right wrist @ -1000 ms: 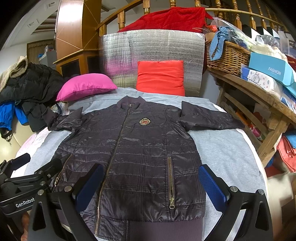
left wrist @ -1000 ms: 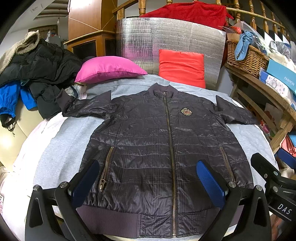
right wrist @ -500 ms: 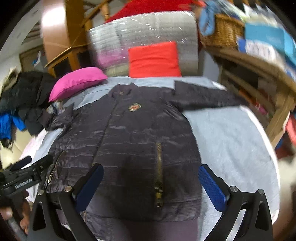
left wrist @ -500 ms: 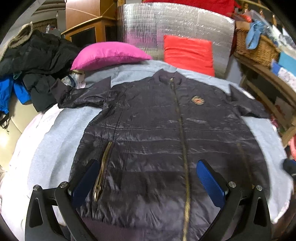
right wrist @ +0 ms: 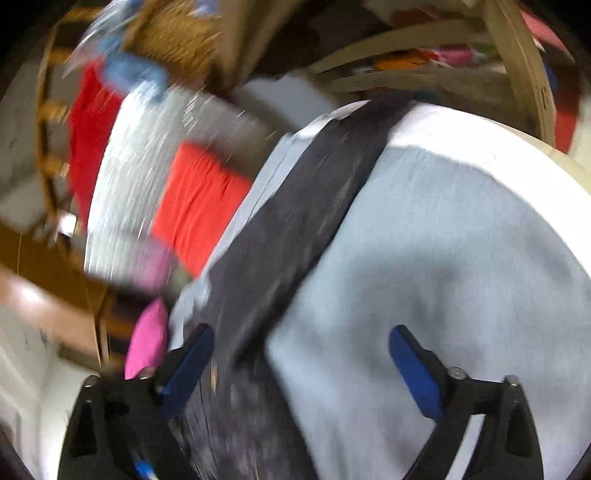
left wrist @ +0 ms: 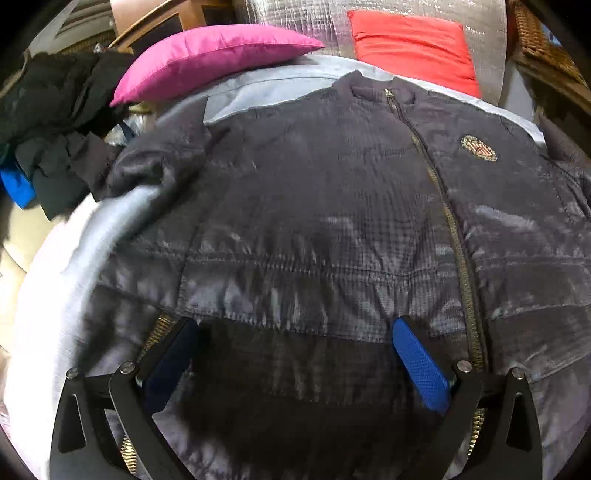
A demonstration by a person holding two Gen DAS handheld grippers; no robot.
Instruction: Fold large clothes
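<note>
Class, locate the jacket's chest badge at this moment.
In the left wrist view, the badge sits upper right on the jacket, right of the zip, below the red cushion.

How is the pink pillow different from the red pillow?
The pink pillow is magenta, shiny and lies flat; the red pillow is orange-red, duller and leans upright against the silver mat. The pink one tapers to a point, while the red one looks squarer. Both sit beyond the jacket's collar.

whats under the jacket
A light grey sheet lies under the dark jacket, showing past its left edge and collar, and beside the sleeve in the right wrist view. Whatever sits below the jacket's middle is covered.
</note>
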